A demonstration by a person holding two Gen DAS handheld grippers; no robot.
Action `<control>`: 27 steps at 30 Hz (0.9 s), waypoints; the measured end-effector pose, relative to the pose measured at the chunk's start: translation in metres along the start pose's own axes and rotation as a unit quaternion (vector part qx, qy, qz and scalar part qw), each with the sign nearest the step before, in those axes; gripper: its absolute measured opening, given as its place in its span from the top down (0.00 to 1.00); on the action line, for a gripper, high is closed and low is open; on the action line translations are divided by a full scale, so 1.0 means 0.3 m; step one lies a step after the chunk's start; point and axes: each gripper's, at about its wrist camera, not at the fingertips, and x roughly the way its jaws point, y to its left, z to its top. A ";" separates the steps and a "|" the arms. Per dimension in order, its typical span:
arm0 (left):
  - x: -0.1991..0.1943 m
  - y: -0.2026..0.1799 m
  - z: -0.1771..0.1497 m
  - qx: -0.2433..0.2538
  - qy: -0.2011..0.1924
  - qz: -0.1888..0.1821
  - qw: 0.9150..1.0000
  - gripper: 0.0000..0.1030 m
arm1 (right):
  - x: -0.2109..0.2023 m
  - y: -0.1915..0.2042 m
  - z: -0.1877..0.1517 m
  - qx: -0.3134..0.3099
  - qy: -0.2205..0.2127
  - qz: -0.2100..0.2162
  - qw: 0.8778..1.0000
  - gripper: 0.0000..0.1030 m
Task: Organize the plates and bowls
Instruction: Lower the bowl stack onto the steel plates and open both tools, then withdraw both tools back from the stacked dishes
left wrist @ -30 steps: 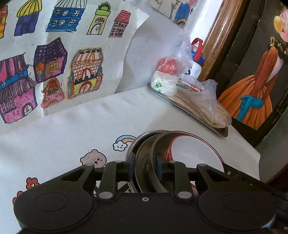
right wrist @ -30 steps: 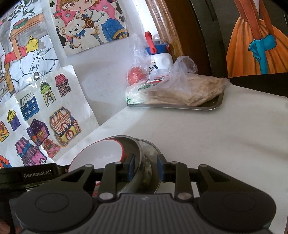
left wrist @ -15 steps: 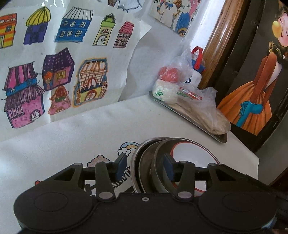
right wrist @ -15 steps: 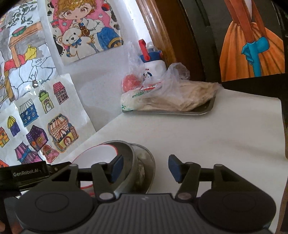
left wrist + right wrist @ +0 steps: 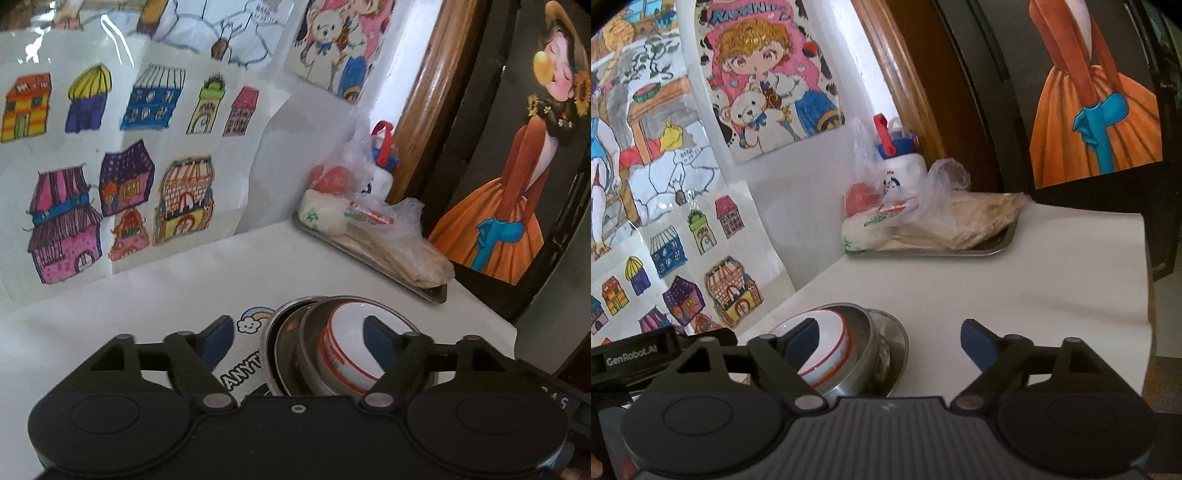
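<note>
Two tongs of mine, left gripper [image 5: 299, 339] and right gripper [image 5: 888, 341], are both wide open, holding nothing. My stack of bowls [image 5: 332, 350] sits on the table [image 5: 147, 295] between them, close in front, nearer my left.

The bowl [image 5: 354, 343] is white inside with a red-orange band at its rim, nested in shiny silver metal bowls [image 5: 886, 343]. The tabletop [image 5: 166, 288] is white, printed with a small rainbow-and-cloud cartoon [image 5: 255, 319]. Both hand-held grippers are black, with blue fingertips [image 5: 975, 345]. The tray [image 5: 997, 247] is grey metal. The bottle [image 5: 903, 166] is white with a blue and red cap.
</note>
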 end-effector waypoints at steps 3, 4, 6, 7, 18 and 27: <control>-0.034 -0.004 -0.005 0.007 -0.013 -0.001 1.000 0.14 | -0.037 0.002 -0.003 -0.002 -0.009 -0.003 1.000 0.07; -0.045 -0.004 -0.006 0.009 -0.016 -0.003 1.000 0.11 | -0.052 0.003 -0.005 -0.002 -0.013 -0.004 1.000 0.03; -0.067 -0.004 -0.009 0.010 -0.023 -0.005 1.000 0.07 | -0.076 0.005 -0.008 -0.002 -0.021 -0.004 1.000 0.00; -0.077 -0.004 -0.012 0.011 -0.026 -0.005 1.000 0.04 | -0.085 0.007 -0.008 -0.004 -0.024 -0.003 1.000 0.00; -0.191 -0.001 -0.051 0.044 -0.049 -0.002 0.998 0.01 | -0.201 0.052 -0.043 -0.030 -0.051 -0.018 0.998 0.00; -0.281 0.019 -0.132 0.071 -0.056 0.011 0.996 0.01 | -0.308 0.113 -0.102 -0.074 -0.078 -0.031 0.994 0.00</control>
